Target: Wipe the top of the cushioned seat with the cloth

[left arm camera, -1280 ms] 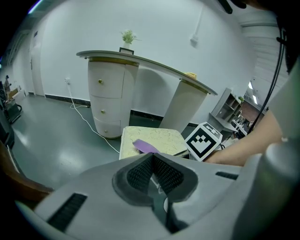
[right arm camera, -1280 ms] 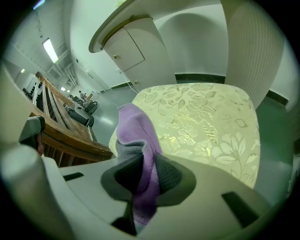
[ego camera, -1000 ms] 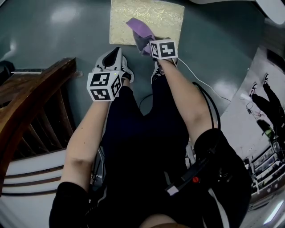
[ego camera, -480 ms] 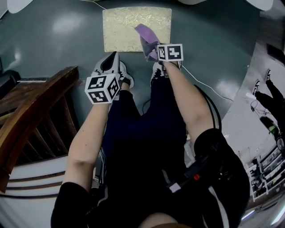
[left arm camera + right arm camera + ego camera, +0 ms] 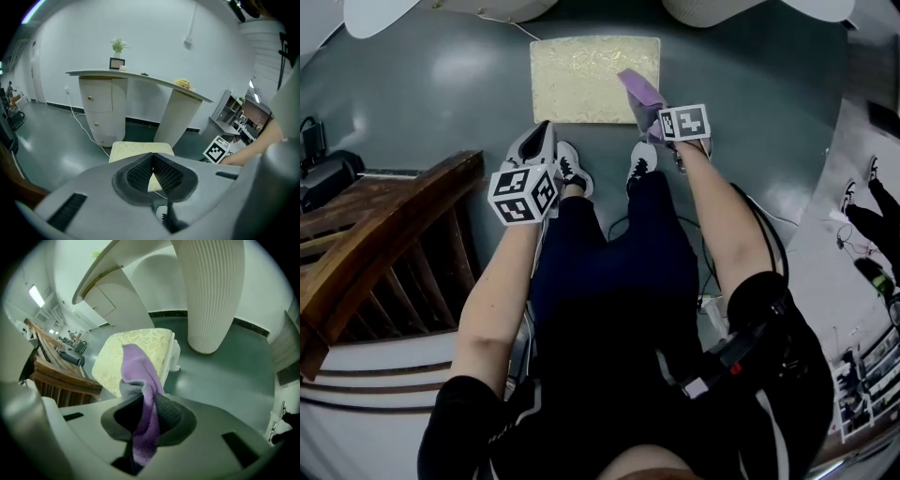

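Note:
The cushioned seat (image 5: 586,67) is a low pale-yellow square pad on the floor in front of the person's feet. A purple cloth (image 5: 639,90) hangs over the seat's near right corner, and my right gripper (image 5: 652,114) is shut on it. In the right gripper view the cloth (image 5: 139,371) rises out of the jaws of the right gripper (image 5: 143,416) in front of the seat (image 5: 131,350). My left gripper (image 5: 544,136) hovers short of the seat's near edge, shut and holding nothing. Its closed tips (image 5: 152,157) point at the seat (image 5: 133,151).
A dark wooden chair frame (image 5: 384,253) stands at the left. Beyond the seat stands a white counter on a ribbed pedestal (image 5: 211,291) and a drawer cabinet (image 5: 103,112). A cable (image 5: 764,211) lies on the grey floor at the right. The person's shoes (image 5: 572,171) stand just before the seat.
The right gripper has carried the cloth rightwards, from the seat's middle-right to its near right corner. The left gripper has stayed about where it was.

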`<control>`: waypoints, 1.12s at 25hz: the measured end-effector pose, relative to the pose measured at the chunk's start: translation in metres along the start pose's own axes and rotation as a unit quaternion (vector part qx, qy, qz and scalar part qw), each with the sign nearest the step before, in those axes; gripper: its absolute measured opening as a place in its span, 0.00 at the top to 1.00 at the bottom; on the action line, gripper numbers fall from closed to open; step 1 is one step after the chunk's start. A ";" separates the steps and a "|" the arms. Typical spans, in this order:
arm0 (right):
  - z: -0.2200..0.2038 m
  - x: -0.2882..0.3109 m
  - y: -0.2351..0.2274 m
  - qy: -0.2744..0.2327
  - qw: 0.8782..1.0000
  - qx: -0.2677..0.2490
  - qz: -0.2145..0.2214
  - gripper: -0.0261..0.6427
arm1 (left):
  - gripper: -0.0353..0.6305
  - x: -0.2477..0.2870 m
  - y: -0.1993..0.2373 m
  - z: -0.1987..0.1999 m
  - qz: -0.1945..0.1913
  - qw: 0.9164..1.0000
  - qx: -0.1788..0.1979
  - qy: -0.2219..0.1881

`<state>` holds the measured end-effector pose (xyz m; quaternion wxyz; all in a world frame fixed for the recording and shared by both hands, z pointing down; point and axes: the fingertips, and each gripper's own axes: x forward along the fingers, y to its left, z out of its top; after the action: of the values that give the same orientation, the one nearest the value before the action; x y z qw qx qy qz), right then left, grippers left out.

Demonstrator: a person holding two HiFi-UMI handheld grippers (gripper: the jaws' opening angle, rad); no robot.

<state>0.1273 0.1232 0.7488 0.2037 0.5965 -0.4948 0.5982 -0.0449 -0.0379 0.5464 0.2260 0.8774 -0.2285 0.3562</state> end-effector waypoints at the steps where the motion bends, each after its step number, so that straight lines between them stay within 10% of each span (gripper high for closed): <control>1: 0.004 -0.011 -0.001 -0.003 1.000 -0.012 0.003 0.84 | 0.94 -0.003 0.001 0.005 0.004 1.000 -0.008 -0.005; 20: 0.096 -0.241 0.097 -0.141 0.983 -0.102 0.052 0.84 | 0.94 -0.124 -0.018 0.136 -0.021 0.994 0.053 -0.098; 28: 0.145 -0.339 0.140 -0.233 0.965 -0.121 0.027 0.84 | 0.94 -0.177 -0.018 0.193 -0.091 0.986 0.038 -0.134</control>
<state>0.1550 0.0599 0.3601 0.1374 0.6764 -0.6134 0.3838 -0.0475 -0.0890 0.2889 0.1914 0.9423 -0.1621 0.2218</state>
